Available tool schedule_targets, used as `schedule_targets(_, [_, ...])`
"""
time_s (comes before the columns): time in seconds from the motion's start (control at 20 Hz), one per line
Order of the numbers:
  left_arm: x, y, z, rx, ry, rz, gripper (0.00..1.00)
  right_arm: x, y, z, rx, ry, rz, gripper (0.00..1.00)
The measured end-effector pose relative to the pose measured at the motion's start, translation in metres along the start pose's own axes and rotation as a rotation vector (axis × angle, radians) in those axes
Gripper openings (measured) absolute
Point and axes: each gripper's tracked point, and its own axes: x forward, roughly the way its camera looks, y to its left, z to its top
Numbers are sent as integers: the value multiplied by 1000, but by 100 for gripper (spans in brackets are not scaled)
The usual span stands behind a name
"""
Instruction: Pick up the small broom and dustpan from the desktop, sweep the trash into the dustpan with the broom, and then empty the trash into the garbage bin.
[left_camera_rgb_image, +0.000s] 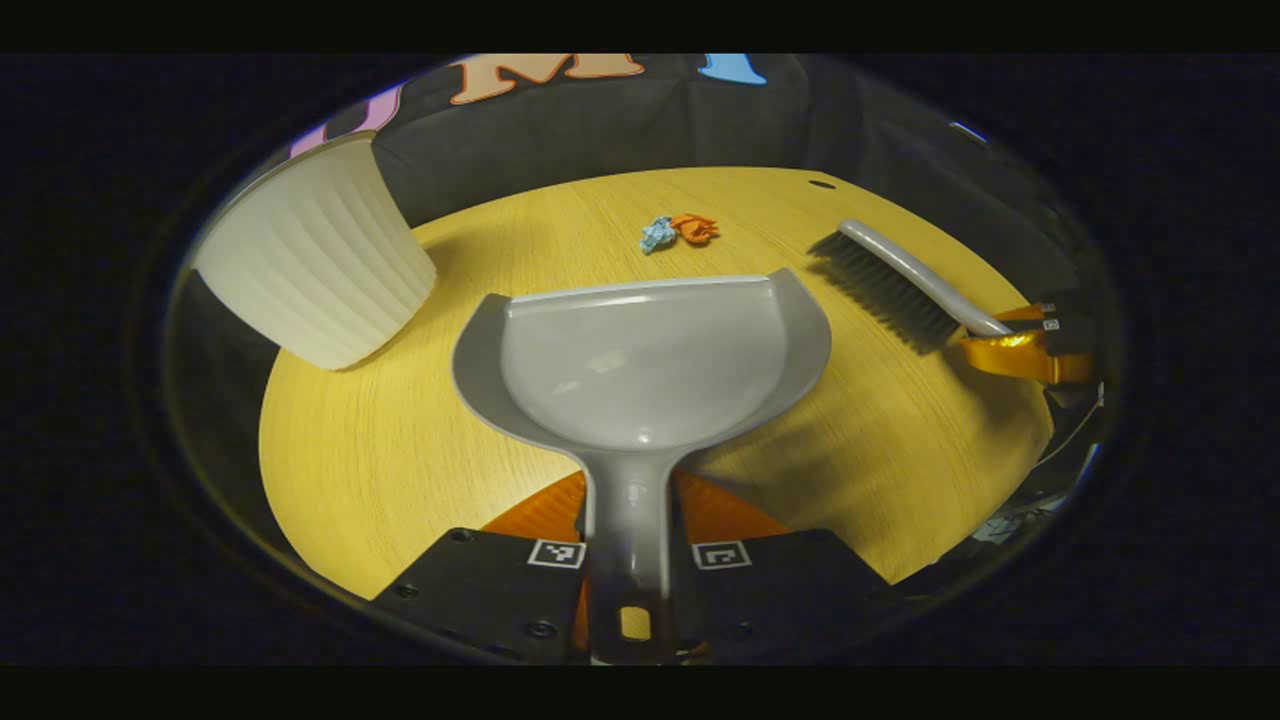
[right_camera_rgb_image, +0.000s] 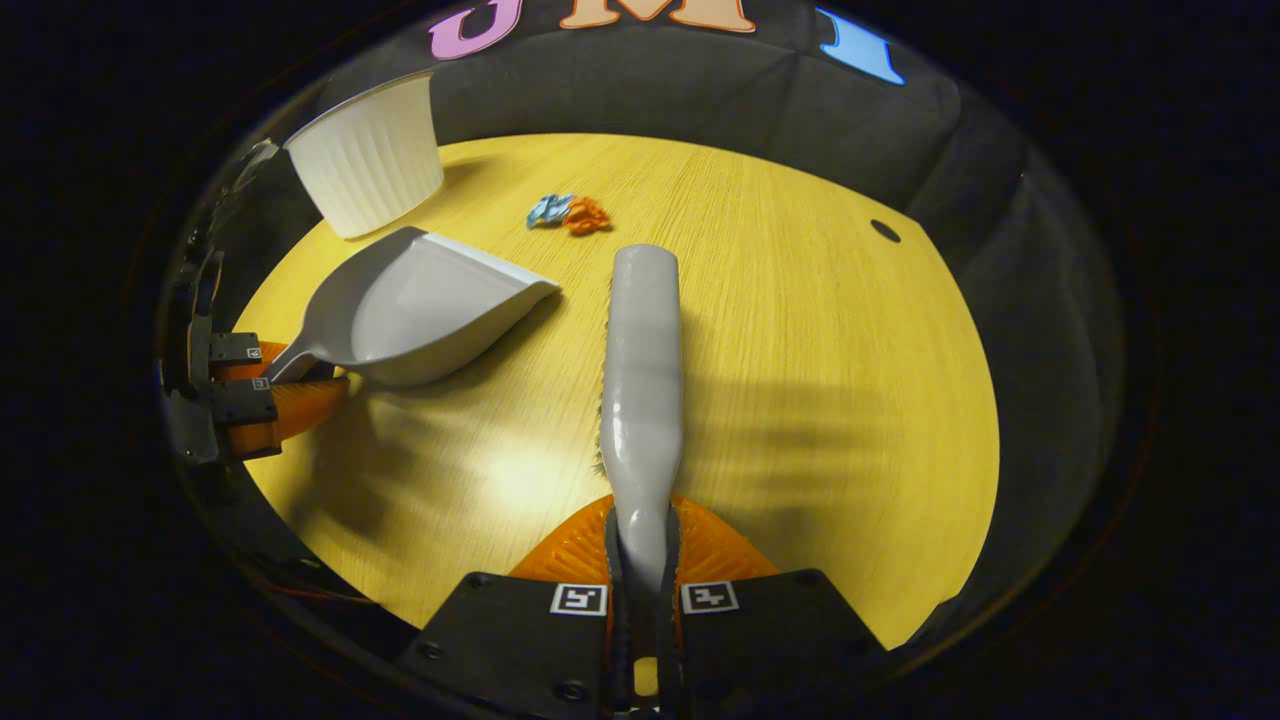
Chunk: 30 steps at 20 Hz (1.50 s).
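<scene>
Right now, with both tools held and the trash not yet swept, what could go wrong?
1. The scraps are light and crumpled; a hard stroke of the broom could flick them past the dustpan.
2. The dustpan seems lifted off the desk; scraps may slide under its lip.
3. The bin stands close; the dustpan could knock it.

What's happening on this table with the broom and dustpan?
A person works two handheld grippers. The left gripper clamps the grey plastic dustpan by its handle; the right gripper clamps the grey hand broom. Blue and orange crumpled paper scraps lie unswept on the yellow wooden tabletop, near the white ribbed bin.
</scene>
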Motion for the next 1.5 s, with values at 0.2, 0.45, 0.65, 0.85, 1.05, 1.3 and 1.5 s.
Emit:
schedule_targets(0.2, [14,17,24,112,-33,-17,24,19,-25,62,6,-53,-33,13])
schedule_targets(0.45, [27,24,30,194,4,-54,24,42,-28,131,-54,-73,-56,12])
schedule_targets(0.65, [27,24,31,232,21,-76,24,67,-11,163,-164,-28,-32,12])
schedule_targets(0.85, [25,23,30,256,36,-88,24,74,-1,178,-347,24,-14,12])
schedule_targets(1.05, [24,22,31,271,34,-92,25,68,24,178,-610,21,72,12])
schedule_targets(1.3, [25,23,30,269,27,-89,25,42,54,158,-816,5,265,13])
schedule_targets(1.5, [26,23,34,258,-28,-59,27,44,44,161,-693,-93,250,13])
